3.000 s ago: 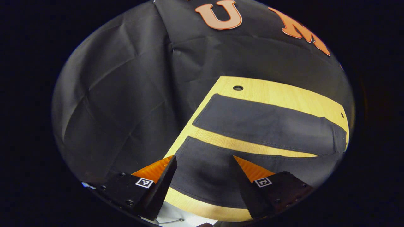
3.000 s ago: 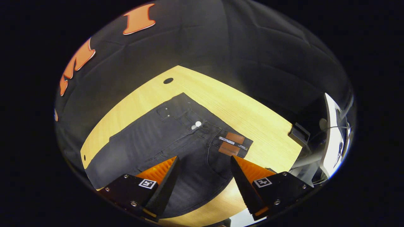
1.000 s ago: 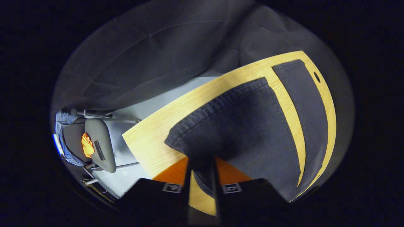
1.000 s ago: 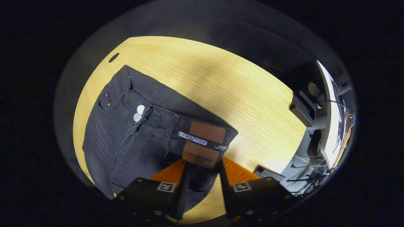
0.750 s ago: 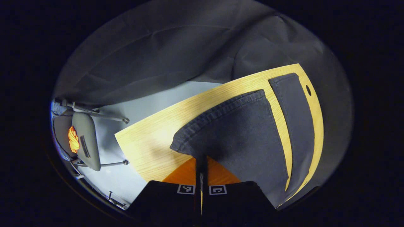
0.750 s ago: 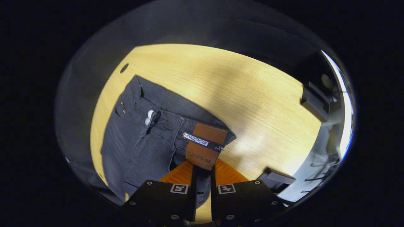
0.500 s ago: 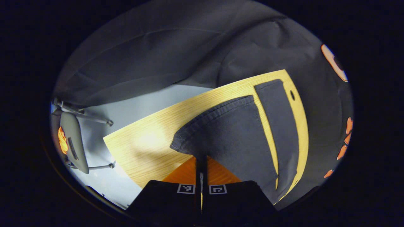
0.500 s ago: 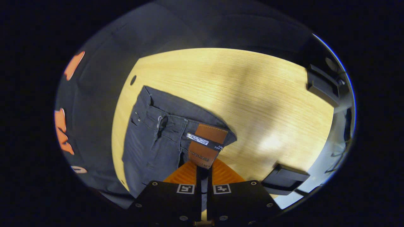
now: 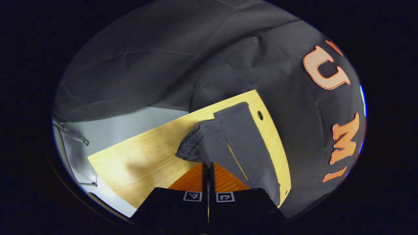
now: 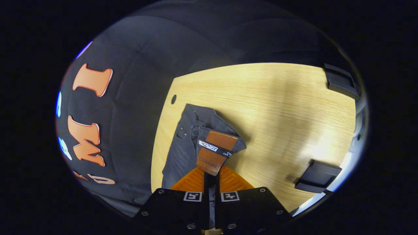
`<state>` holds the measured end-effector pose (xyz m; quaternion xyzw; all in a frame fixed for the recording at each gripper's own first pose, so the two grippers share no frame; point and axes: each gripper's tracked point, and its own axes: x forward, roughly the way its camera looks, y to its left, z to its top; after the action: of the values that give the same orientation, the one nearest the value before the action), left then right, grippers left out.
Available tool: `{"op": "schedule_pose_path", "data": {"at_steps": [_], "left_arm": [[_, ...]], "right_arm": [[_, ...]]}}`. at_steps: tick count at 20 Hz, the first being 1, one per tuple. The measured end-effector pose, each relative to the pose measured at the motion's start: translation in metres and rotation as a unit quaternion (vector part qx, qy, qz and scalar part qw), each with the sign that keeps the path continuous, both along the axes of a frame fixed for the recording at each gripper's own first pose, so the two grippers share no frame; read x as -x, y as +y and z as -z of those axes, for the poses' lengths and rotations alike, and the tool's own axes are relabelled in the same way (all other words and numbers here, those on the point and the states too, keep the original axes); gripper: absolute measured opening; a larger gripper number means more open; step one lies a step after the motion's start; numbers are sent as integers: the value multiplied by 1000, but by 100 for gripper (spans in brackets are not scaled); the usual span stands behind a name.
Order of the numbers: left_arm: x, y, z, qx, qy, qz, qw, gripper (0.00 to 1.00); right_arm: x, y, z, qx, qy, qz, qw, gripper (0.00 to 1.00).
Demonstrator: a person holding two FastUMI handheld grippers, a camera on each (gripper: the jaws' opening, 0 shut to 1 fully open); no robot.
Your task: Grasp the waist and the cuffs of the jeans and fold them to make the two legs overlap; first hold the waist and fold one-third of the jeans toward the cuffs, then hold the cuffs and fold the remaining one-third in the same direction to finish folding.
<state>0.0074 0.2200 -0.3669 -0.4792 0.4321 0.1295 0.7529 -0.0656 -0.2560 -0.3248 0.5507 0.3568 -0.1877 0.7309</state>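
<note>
Dark jeans (image 9: 235,140) lay along the far edge of a pale wood tabletop (image 9: 143,160), close to the black cloth wall (image 9: 163,58) of the booth. In the left gripper view the left gripper (image 9: 207,168) had its jaws pressed together on the corner of one cuff (image 9: 191,148), the hem bunched and lifted off the wood just ahead of the fingers; that leg was drawn over toward the other leg (image 9: 243,130), the two nearly overlapping with a thin sliver of tabletop showing between them. A small round hole (image 9: 260,115) in the tabletop sat just beside the far leg's edge. Pale floor (image 9: 111,127) showed beyond the tabletop's near side. In the right gripper view the right gripper (image 10: 211,178) was likewise clamped, jaws together on the waistband (image 10: 209,130) at the brown leather patch (image 10: 216,151), which stood raised above the wood; the rest of the waist was folded in under it and cast a shadow to the right. A round hole (image 10: 173,99) lay near the waist's far corner. Two black blocks rested well apart from the jeans, one (image 10: 317,181) near the tabletop's lower right edge, one (image 10: 341,81) at its upper right.
</note>
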Motion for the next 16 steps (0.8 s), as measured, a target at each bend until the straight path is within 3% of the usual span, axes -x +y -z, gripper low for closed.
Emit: {"op": "schedule_pose_path", "data": {"at_steps": [5, 13, 16], "left_arm": [[-48, -10, -29, 21, -74, -7, 997, 1], [-99, -18, -55, 47, -117, 21, 992, 2], [-124, -21, -56, 49, -125, 38, 990, 2]], "right_arm": [[-24, 7, -21, 3, -29, 8, 1000, 7], [-38, 16, -41, 7, -32, 43, 999, 7], [-53, 19, -61, -3, -52, 74, 996, 7]]}}
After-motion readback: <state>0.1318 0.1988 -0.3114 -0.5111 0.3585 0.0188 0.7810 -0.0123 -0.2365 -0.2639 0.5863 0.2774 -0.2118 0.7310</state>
